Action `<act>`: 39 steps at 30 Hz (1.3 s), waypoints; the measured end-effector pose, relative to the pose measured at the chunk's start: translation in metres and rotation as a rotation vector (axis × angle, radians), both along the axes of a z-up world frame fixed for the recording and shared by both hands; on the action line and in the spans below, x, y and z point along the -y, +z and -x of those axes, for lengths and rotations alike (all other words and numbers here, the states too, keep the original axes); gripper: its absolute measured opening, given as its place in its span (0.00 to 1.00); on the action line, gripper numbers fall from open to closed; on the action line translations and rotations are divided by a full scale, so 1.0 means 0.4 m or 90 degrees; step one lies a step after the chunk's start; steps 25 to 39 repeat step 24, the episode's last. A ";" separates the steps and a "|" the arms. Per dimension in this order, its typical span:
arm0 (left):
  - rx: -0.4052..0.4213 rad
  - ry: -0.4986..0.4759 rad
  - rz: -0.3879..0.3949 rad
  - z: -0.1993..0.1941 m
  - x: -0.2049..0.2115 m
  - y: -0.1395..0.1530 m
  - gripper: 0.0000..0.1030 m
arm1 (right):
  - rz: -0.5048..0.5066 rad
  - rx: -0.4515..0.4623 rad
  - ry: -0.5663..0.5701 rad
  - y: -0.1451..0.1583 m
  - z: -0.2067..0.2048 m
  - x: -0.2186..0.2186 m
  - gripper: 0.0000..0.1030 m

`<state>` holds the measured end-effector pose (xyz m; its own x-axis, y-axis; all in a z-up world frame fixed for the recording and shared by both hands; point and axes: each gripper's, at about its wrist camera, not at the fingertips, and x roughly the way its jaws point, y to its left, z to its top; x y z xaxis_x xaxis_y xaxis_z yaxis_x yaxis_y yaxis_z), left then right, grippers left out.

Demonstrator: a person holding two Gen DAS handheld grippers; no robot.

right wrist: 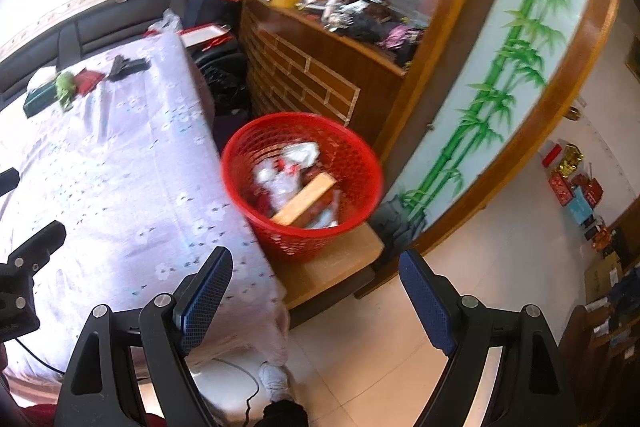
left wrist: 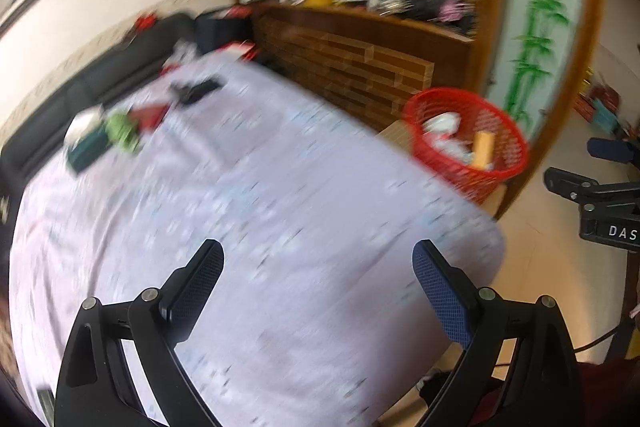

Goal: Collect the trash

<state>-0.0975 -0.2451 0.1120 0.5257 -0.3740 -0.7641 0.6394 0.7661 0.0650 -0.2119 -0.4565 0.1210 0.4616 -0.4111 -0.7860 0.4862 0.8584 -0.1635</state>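
A red mesh basket (right wrist: 362,171) stands on a low wooden stool beside the table; it also shows in the left wrist view (left wrist: 508,135). It holds white crumpled wrappers and a tan box (right wrist: 306,203). My left gripper (left wrist: 318,263) is open and empty above the near part of the lilac tablecloth (left wrist: 280,211). My right gripper (right wrist: 316,271) is open and empty, above the stool and the table corner, short of the basket. At the table's far end lie a green crumpled item (right wrist: 64,87), a red packet (right wrist: 86,81), a dark green box (right wrist: 38,101) and a black object (right wrist: 126,67).
A wooden cabinet (right wrist: 320,75) with a cluttered top stands behind the basket, next to a bamboo-painted panel (right wrist: 492,95). A black sofa (right wrist: 100,23) runs behind the table. Boxes (right wrist: 572,183) sit on the tiled floor at right. A cable and a shoe lie under the table edge.
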 end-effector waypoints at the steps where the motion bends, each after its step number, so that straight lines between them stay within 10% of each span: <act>1: -0.011 0.034 -0.005 -0.015 -0.041 -0.014 0.92 | -0.004 -0.005 0.014 -0.011 -0.019 -0.015 0.86; 11: -0.064 0.304 -0.102 -0.099 -0.444 -0.150 0.92 | -0.032 -0.049 0.196 -0.139 -0.240 -0.261 0.86; 17: -0.129 0.396 -0.061 -0.166 -0.601 -0.238 0.92 | -0.087 -0.069 0.279 -0.230 -0.409 -0.447 0.86; 39: -0.117 0.417 -0.039 -0.222 -0.627 -0.272 0.92 | -0.124 -0.074 0.255 -0.315 -0.544 -0.538 0.86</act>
